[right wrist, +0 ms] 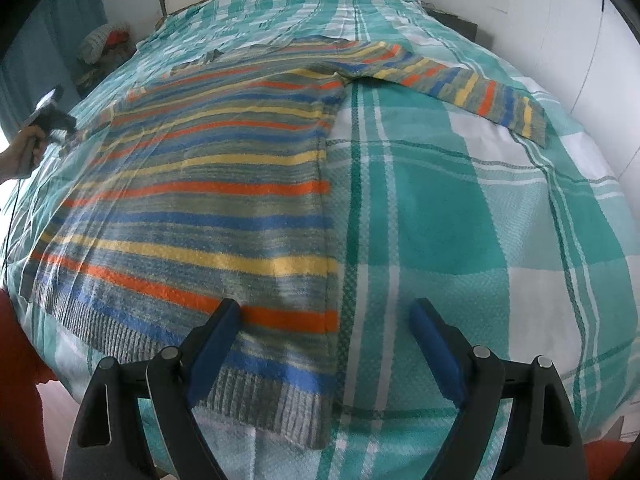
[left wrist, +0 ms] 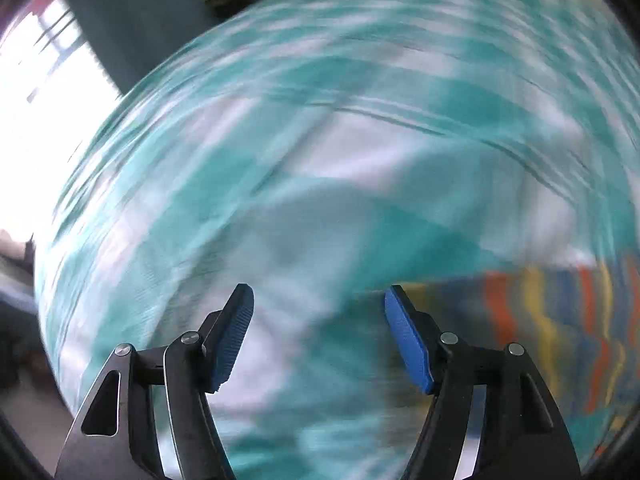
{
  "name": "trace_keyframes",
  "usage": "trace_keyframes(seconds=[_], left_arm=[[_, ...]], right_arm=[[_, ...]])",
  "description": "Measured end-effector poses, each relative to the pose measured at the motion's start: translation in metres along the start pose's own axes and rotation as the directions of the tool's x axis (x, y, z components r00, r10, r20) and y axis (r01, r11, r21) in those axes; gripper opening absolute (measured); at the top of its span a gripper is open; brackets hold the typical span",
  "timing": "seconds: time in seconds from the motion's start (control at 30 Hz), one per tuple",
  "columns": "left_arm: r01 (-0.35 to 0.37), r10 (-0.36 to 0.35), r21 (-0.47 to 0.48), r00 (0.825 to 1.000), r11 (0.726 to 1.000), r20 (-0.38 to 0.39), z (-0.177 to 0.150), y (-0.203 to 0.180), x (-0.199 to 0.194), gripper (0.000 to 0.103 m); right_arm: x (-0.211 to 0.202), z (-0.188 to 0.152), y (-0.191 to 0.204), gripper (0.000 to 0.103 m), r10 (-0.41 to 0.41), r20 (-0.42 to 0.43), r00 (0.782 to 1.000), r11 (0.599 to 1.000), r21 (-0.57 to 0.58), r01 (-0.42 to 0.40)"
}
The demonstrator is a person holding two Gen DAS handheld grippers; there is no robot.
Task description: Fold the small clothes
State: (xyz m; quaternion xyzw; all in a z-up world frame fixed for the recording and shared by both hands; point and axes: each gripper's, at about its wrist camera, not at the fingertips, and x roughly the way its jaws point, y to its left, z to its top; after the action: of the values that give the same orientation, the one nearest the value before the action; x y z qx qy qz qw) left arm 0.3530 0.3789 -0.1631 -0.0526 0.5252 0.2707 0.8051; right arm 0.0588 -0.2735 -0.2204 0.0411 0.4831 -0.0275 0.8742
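A striped knit sweater (right wrist: pixel 208 184) in grey, blue, orange and yellow lies flat on a teal and white checked bedspread (right wrist: pixel 480 220). One sleeve (right wrist: pixel 472 88) stretches out to the right. My right gripper (right wrist: pixel 325 306) hovers open over the sweater's near right edge, close to the ribbed hem, with nothing gripped. The left wrist view is motion-blurred. In it my left gripper (left wrist: pixel 319 294) stands open above the bedspread (left wrist: pixel 320 140), empty, with a blurred strip of the sweater (left wrist: pixel 560 320) to its right. In the right wrist view a hand (right wrist: pixel 16 160) holds that gripper at the sweater's far left side.
A heap of clothes (right wrist: pixel 106 44) lies at the far left corner of the bed. A white wall (right wrist: pixel 560 20) runs along the right side. A bright window (left wrist: pixel 40 100) shows at the left. Something red (right wrist: pixel 16 360) sits at the bed's near left.
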Motion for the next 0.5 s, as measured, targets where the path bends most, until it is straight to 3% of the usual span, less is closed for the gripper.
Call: trace_keyframes(seconds=[0.1, 0.2, 0.27, 0.37, 0.43, 0.5], left_arm=[[-0.002, 0.000, -0.097, 1.000, 0.995, -0.014, -0.004, 0.046, -0.008, 0.069], [0.110, -0.108, -0.087, 0.994, 0.990, 0.034, -0.034, 0.059, -0.041, 0.071], [0.209, -0.208, -0.026, 0.977, 0.977, 0.057, -0.066, 0.050, -0.070, 0.074], [0.372, -0.376, 0.093, 0.926, 0.924, 0.034, -0.128, 0.022, -0.112, 0.076], [0.469, -0.477, 0.186, 0.879, 0.863, -0.002, -0.181, 0.000, -0.142, 0.076], [0.536, -0.545, 0.257, 0.837, 0.804, -0.039, -0.229, -0.026, -0.165, 0.076]], right_arm=[[-0.007, 0.002, -0.003, 0.086, -0.012, 0.027, 1.000, 1.000, 0.011, 0.012], [-0.022, 0.008, 0.004, 0.086, 0.001, 0.096, 0.995, 1.000, -0.020, 0.001], [-0.025, 0.012, 0.016, 0.086, 0.054, 0.116, 0.992, 0.997, -0.063, -0.047], [-0.010, 0.007, 0.032, 0.086, 0.117, 0.032, 0.993, 0.989, -0.098, -0.114], [0.012, -0.004, 0.039, 0.086, 0.083, -0.088, 0.993, 0.987, -0.128, -0.094], [0.006, -0.007, 0.039, 0.086, 0.064, -0.086, 0.994, 0.987, -0.144, -0.076]])
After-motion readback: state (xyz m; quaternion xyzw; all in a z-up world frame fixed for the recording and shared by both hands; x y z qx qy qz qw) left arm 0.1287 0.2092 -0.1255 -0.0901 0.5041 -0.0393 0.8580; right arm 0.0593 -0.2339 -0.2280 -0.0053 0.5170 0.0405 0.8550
